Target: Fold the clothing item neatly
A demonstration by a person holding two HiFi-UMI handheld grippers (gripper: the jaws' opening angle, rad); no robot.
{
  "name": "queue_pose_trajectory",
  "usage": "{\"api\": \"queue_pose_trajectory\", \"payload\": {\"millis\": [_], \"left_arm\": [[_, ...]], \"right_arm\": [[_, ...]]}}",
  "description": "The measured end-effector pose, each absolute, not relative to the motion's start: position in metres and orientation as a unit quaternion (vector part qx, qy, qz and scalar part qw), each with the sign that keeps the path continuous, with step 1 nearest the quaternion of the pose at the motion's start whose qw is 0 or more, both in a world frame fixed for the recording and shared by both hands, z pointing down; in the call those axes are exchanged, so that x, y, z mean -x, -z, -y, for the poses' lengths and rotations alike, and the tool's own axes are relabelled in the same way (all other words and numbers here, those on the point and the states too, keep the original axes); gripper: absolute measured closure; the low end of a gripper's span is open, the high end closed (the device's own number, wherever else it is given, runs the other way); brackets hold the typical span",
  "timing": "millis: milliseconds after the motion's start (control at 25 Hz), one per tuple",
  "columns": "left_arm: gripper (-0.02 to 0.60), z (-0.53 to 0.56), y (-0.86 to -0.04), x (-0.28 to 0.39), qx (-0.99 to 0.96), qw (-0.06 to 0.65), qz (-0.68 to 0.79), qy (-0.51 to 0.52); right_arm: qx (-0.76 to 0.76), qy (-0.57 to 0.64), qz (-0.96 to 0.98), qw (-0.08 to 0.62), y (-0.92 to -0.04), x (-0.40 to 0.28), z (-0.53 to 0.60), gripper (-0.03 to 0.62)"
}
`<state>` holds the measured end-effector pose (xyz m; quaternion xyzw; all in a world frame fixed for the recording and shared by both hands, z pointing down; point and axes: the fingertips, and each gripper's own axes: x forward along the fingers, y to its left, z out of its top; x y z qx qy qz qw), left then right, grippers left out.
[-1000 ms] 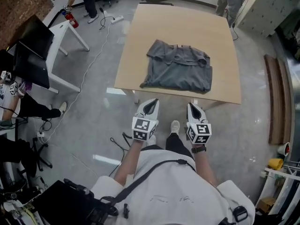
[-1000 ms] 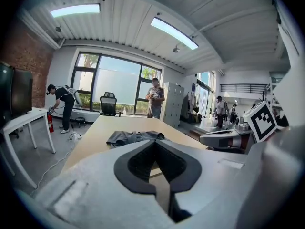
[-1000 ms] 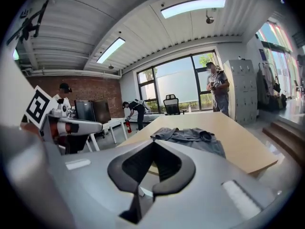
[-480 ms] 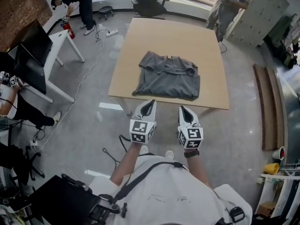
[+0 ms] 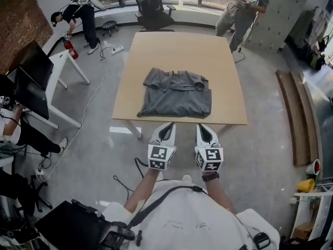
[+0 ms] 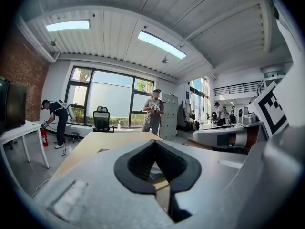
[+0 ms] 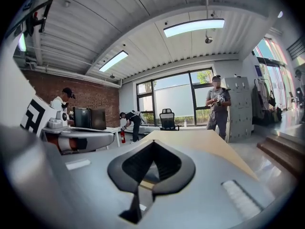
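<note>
A grey garment [image 5: 175,93] lies crumpled and partly folded on the near half of a light wooden table [image 5: 179,48]. Both grippers hover side by side in front of the table's near edge, short of the cloth. My left gripper [image 5: 166,127] is shut and holds nothing. My right gripper [image 5: 204,128] is shut and empty too. In the left gripper view the jaws [image 6: 155,144] meet at the tips, with a sliver of grey cloth and tabletop seen through the gap behind them. The right gripper view shows its jaws [image 7: 151,144] closed the same way, pointing along the tabletop [image 7: 200,142].
A white desk with dark monitors [image 5: 36,61] stands at the left. An office chair [image 5: 152,7] sits beyond the table's far edge. One person [image 5: 240,4] stands at the far right corner, another [image 5: 78,12] bends at the far left. Wooden planks [image 5: 294,119] lie on the floor to the right.
Both grippers have risen and come forward toward the table's near edge, staying shut. The table and garment now sit more centrally in the head view.
</note>
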<state>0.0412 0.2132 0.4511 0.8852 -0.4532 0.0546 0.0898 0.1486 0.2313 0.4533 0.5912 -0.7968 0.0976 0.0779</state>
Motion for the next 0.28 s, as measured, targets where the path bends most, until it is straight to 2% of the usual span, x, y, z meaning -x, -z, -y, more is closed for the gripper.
{"api": "queue_pose_trajectory", "payload": {"millis": [120, 280], "left_arm": [[0.580, -0.212, -0.449, -0.040, -0.880, 0.091, 0.464, -0.053], [0.580, -0.211, -0.451, -0.034, -0.868, 0.096, 0.484, -0.052]], "right_arm": [[-0.583, -0.111, 0.803, 0.056, -0.458, -0.155, -0.229, 0.595], [-0.582, -0.142, 0.798, 0.065, -0.475, -0.165, -0.231, 0.596]]}}
